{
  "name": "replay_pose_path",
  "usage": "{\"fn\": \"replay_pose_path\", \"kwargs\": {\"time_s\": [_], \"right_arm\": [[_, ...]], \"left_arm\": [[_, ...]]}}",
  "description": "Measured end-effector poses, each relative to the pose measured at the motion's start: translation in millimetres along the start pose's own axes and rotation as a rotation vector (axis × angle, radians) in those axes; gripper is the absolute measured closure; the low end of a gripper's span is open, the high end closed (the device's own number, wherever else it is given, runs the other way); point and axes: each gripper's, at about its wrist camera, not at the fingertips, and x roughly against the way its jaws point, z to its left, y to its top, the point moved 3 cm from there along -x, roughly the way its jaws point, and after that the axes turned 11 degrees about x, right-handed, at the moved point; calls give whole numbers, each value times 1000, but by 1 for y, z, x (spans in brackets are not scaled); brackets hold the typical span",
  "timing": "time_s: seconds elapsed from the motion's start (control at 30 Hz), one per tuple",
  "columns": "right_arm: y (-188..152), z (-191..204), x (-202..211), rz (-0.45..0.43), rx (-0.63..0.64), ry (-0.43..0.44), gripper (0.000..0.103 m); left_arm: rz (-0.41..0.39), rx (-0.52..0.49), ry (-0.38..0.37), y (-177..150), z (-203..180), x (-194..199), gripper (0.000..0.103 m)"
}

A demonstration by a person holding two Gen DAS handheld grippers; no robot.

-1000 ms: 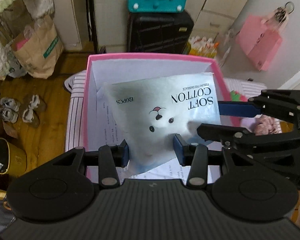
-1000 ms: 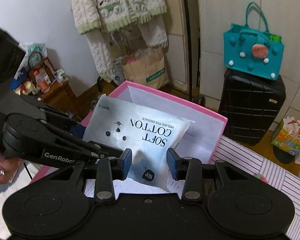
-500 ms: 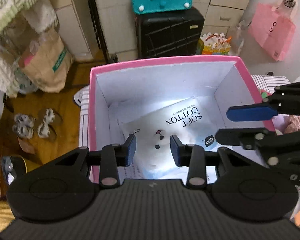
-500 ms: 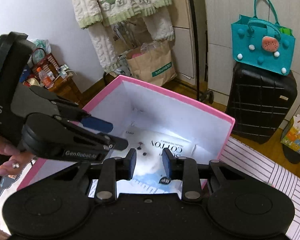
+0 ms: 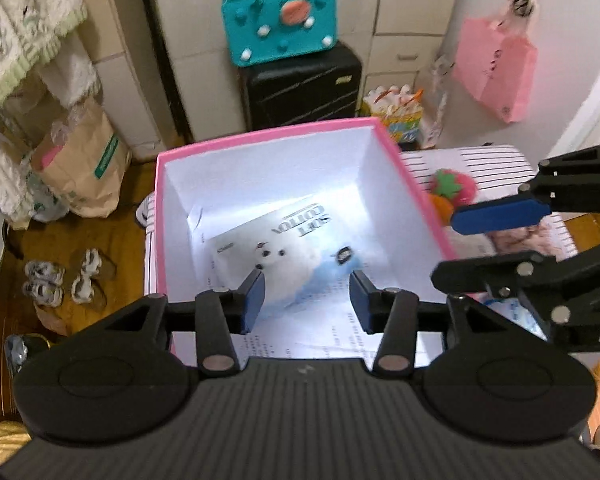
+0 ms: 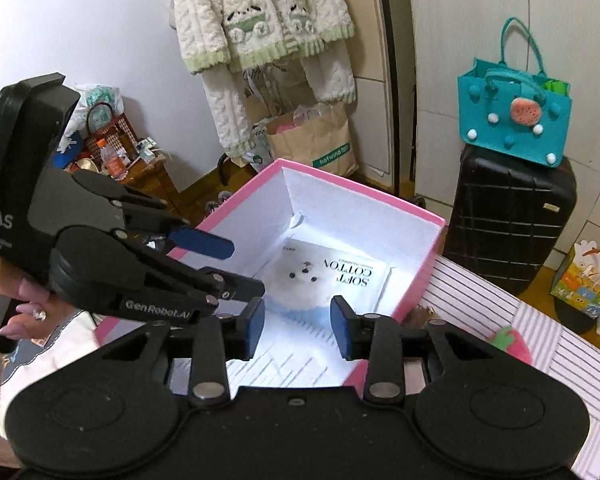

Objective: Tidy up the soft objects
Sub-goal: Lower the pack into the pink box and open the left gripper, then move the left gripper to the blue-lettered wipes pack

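At the centre of your left view sits a box (image 5: 412, 184) with a pink rim and white walls. Inside, you see a white and pale-blue cotton pack (image 5: 296, 248) with black lettering. At upper centre, a teal bag (image 5: 280, 20) tops a black suitcase (image 5: 300, 88). The cloth (image 5: 480, 160) at right has black-and-white stripes; a pink bag (image 5: 496, 68) hangs at upper right.

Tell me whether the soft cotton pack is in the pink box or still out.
In. The soft cotton pack lies flat on the printed paper at the bottom of the pink box, free of both claws.
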Motion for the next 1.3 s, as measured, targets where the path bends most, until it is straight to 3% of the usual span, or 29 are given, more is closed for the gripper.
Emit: {"fn": "replay_pose_path", "kwargs": {"time_s": [0.4, 0.73, 1.1, 1.3], "right_arm": [[-40, 26, 78, -56, 45, -52, 54], [-76, 38, 114, -83, 81, -80, 51], [-130, 24, 136, -83, 35, -105, 47], [-160, 1, 136, -64, -30, -123, 42]], "left_arm": [[-55, -109, -46, -48, -49, 68, 46], [-65, -206, -75, -91, -96, 105, 40], [-27, -298, -122, -121, -153, 101, 33], [-10, -259, -170, -128, -176, 79, 32]]}}
